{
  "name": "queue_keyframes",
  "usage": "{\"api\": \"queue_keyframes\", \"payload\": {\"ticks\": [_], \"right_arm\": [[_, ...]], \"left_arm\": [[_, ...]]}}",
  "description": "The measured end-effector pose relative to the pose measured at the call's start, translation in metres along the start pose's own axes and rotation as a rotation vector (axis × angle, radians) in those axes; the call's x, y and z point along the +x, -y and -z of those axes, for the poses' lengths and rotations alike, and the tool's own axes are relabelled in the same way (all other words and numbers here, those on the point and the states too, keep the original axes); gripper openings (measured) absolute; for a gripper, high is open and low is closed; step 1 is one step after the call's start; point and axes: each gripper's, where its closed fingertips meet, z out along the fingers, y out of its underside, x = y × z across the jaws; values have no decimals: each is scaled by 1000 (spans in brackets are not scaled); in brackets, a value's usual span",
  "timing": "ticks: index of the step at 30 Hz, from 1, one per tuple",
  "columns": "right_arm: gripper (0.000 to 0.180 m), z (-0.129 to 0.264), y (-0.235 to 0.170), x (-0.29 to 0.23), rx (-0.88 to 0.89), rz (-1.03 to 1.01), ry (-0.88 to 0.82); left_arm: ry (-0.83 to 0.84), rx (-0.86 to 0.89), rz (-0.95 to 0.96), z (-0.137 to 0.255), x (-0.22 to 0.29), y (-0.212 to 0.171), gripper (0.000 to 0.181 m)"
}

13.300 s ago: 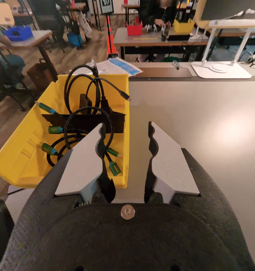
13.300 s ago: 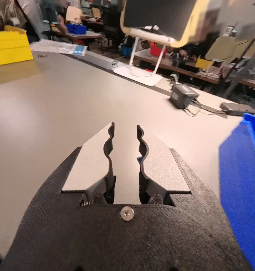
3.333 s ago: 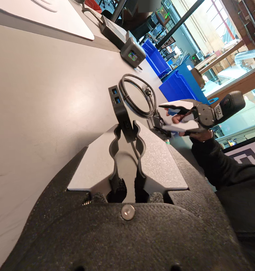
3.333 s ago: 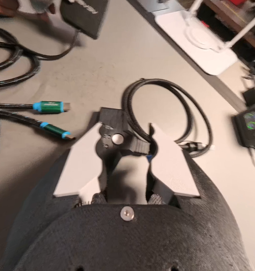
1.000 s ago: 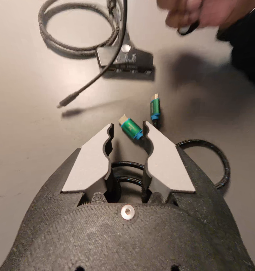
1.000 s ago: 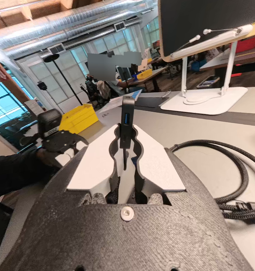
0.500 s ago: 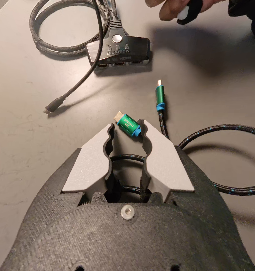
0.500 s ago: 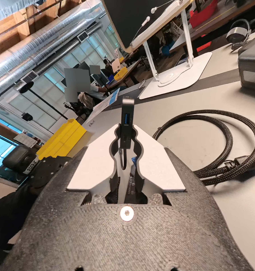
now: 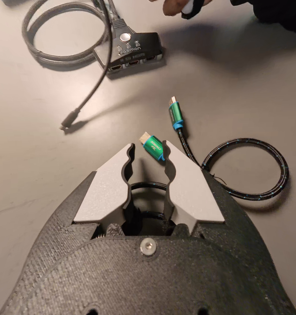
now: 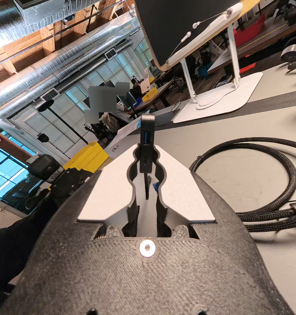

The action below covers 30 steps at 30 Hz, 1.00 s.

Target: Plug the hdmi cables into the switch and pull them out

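My left gripper point(image 9: 147, 146) hangs over the grey table point(image 9: 33, 153) with its jaws apart and nothing between them. A green HDMI plug point(image 9: 152, 147) lies on the table just ahead of the tips, its blue collar touching or just under the right-hand finger point(image 9: 181, 184); I cannot tell which. A second green HDMI plug point(image 9: 175, 113) lies a little farther out and to the right, its black braided cable point(image 9: 246, 170) looping off to the right side. Well ahead and slightly left sits the black switch point(image 9: 135, 52), its three ports facing my tongs and all unplugged. A thin grey cable point(image 9: 92, 88) hangs across the switch, its small plug ending just above the table, ahead and to the left.

My right gripper point(image 10: 146, 148) is clamped on a slim black adapter point(image 10: 147, 141), held upright between the tips, with a blue port on its edge and a thin lead dropping between the fingers. A coil of black braided cable point(image 10: 271, 170) lies to the right of these tongs.
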Motion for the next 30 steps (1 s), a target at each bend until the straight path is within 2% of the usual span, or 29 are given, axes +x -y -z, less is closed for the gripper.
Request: {"api": "queue_keyframes", "payload": {"ticks": [3,7,9,21,26,30], "right_arm": [[14,-3,-4,-8,-9,19,24],[14,-6,-7,-13,-11,38,33],[14,-7,-8,-16,-4,48,42],[14,-8,-7,-18,16,66,39],[14,-9,-10,-18,-3,52,37],[14,-11,-14,-21,-21,48,47]], "left_arm": [[10,8,18,5,4,9,35],[35,-120,26,-9,14,-7,41],[56,-136,42,-12,13,-8,39],[44,-41,24,-17,11,2,27],[17,-45,-63,-5,7,-5,24],[-69,-36,-88,8,10,-12,23]]}}
